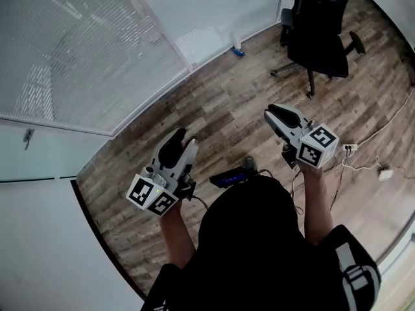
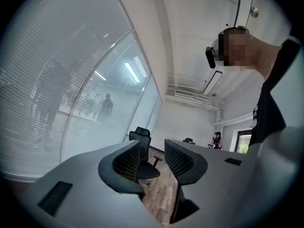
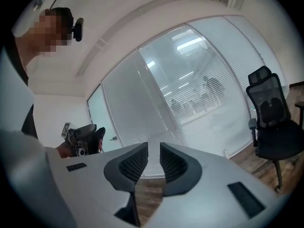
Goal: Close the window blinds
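Left gripper (image 2: 152, 161) gapes empty; right gripper (image 3: 153, 161), narrowly open, holds nothing. The blinds (image 1: 78, 50) look light and flimsy. Take their cord, unseen here.

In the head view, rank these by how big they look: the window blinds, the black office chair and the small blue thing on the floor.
Largest: the window blinds, by far.
Next: the office chair.
Smallest: the blue thing, tiny beside the glass wall.
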{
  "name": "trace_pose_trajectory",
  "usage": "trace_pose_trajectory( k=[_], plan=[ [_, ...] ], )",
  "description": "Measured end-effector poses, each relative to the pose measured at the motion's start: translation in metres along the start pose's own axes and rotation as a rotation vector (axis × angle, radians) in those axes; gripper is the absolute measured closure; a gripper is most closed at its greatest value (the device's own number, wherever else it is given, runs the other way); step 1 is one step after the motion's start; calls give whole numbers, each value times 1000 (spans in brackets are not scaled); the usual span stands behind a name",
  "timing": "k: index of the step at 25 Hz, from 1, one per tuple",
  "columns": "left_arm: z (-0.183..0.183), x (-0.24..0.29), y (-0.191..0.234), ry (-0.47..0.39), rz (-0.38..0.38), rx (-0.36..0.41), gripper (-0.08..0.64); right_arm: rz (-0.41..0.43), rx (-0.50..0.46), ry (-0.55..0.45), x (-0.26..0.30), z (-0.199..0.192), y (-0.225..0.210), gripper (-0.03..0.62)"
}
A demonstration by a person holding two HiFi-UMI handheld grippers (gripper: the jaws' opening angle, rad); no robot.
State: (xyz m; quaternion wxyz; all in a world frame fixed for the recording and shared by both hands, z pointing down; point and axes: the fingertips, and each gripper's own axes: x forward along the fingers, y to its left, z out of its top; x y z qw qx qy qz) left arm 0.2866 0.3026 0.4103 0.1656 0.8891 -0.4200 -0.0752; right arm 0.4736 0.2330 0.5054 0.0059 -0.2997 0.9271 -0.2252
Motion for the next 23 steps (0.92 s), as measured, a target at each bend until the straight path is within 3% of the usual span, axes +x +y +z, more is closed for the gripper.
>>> trace_pose_trajectory(
  k=[13,23],
  plan=[
    [-67,-40,-65,-68,-117,-199,387,-122,15,154,-112,-50,79,528],
    [-59,-83,-84,-135,1,-150,388,33,-126,152,-99,-38,127,529]
  ],
)
